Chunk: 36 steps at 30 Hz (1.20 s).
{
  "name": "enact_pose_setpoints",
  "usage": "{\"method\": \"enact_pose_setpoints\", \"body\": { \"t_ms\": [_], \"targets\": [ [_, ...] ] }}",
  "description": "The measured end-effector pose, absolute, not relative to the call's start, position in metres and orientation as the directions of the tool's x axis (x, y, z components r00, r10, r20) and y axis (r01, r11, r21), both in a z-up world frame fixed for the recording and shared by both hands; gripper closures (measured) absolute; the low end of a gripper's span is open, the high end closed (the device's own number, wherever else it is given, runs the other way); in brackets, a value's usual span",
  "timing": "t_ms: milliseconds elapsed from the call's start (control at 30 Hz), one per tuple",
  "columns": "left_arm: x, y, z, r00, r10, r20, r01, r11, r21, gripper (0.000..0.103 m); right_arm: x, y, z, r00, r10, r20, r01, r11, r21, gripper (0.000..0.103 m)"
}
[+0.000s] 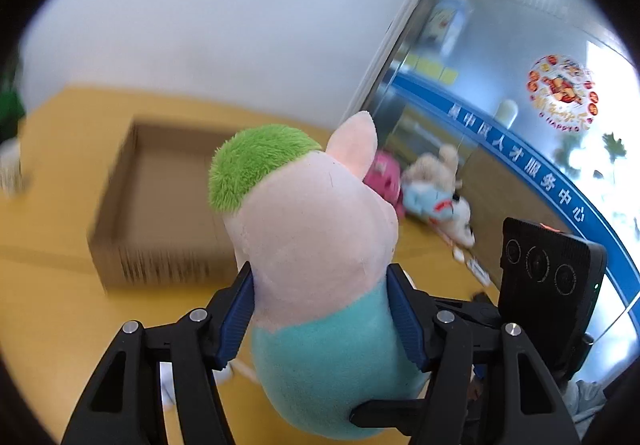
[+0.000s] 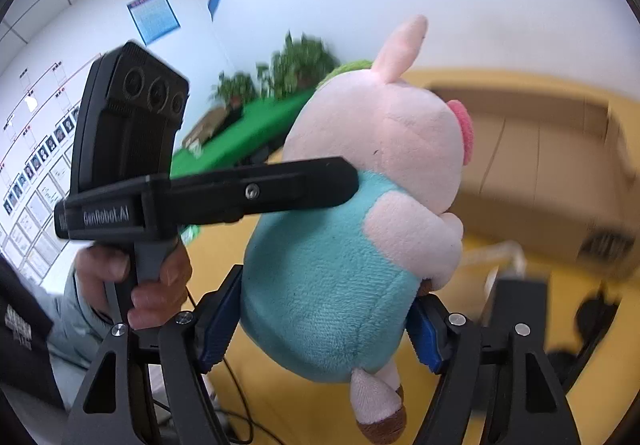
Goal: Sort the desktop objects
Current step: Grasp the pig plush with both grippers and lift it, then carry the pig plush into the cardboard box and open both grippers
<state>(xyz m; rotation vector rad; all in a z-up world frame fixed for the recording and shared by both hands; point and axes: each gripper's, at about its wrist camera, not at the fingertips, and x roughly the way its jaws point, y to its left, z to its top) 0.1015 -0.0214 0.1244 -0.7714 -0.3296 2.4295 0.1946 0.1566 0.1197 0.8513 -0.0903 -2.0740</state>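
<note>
A plush pig with green hair, a pink head and a teal body hangs above the yellow table. My left gripper is shut on its body, blue pads pressing both sides. In the right wrist view the same pig sits between my right gripper's pads, which squeeze its lower body. The left gripper, held by a hand, reaches in from the left against the pig's neck. An open cardboard box lies behind the pig.
More plush toys, a pink one and a light blue and cream one, lie near a glass wall. The box fills the right side. A green table with plants stands further back. Cables trail near the front edge.
</note>
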Motion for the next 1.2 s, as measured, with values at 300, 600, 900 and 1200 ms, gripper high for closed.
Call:
{"method": "enact_pose_setpoints", "body": {
  "t_ms": [300,600,900,1200],
  "targets": [
    [0.021,-0.03,0.262,-0.787,0.549,-0.281,-0.522,-0.836,-0.17,0.043,0.12,0.145,0.259,-0.579,-0.735,-0.352,0.74,-0.655,0.15,0.033],
    [-0.086,-0.057,0.283,-0.79,0.517,-0.33,-0.475,-0.856,-0.204,0.044,0.022,0.134,0.3,-0.573,-0.737,-0.359,0.733,-0.657,0.177,0.033],
    [-0.202,-0.08,0.183,-0.713,0.496,-0.496,-0.362,-0.866,-0.345,0.045,-0.111,0.092,0.211,-0.476,-0.732,-0.488,0.667,-0.662,0.343,0.033],
    [-0.255,-0.092,0.08,-0.591,0.482,-0.647,-0.229,-0.869,-0.438,0.045,-0.164,0.074,0.104,-0.348,-0.71,-0.612,0.582,-0.676,0.453,0.033]
  ]
}}
